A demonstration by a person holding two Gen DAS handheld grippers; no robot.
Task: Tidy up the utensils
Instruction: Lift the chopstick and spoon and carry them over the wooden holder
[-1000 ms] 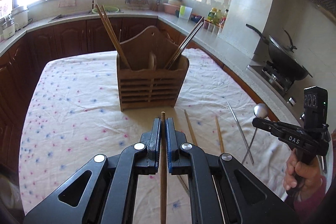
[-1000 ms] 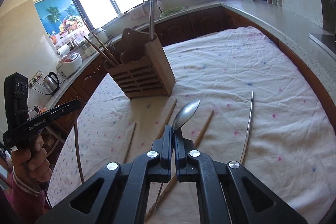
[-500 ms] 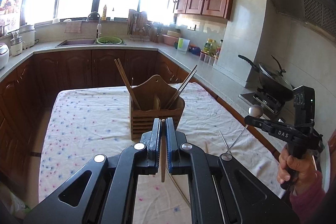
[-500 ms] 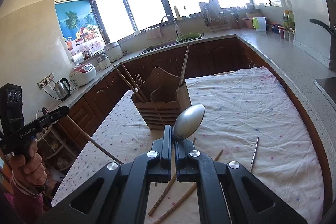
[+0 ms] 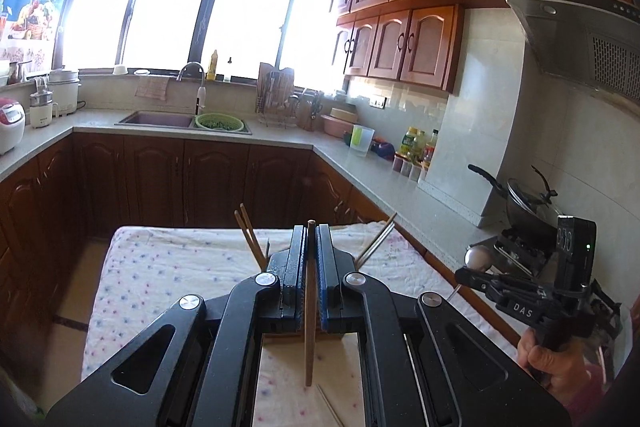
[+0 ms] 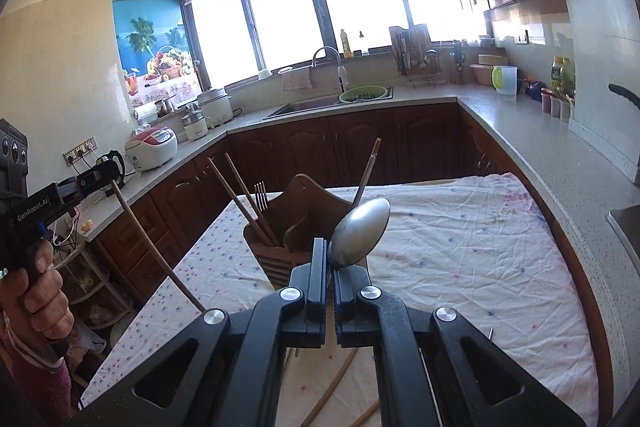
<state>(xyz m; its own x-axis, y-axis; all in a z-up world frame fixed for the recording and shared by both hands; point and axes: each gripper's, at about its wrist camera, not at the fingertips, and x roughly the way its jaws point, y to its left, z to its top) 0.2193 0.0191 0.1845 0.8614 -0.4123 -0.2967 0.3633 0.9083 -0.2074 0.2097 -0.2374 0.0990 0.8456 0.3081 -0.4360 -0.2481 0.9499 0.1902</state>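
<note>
My right gripper (image 6: 329, 259) pinches the spoon (image 6: 359, 233), bowl up, just above the wooden caddy (image 6: 298, 227); my left gripper (image 5: 309, 247) clamps an upright chopstick (image 5: 309, 311), the caddy hidden beneath.

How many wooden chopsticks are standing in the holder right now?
2, both leaning together in the left compartment of the wooden holder, beside the fork: wooden chopsticks. The left gripper grips another, not yet placed; more may be hidden.

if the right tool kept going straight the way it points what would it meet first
Probably the wooden utensil holder, which sits right ahead of the right tool and its spoon; depth is unclear, so it might pass just over.
</note>
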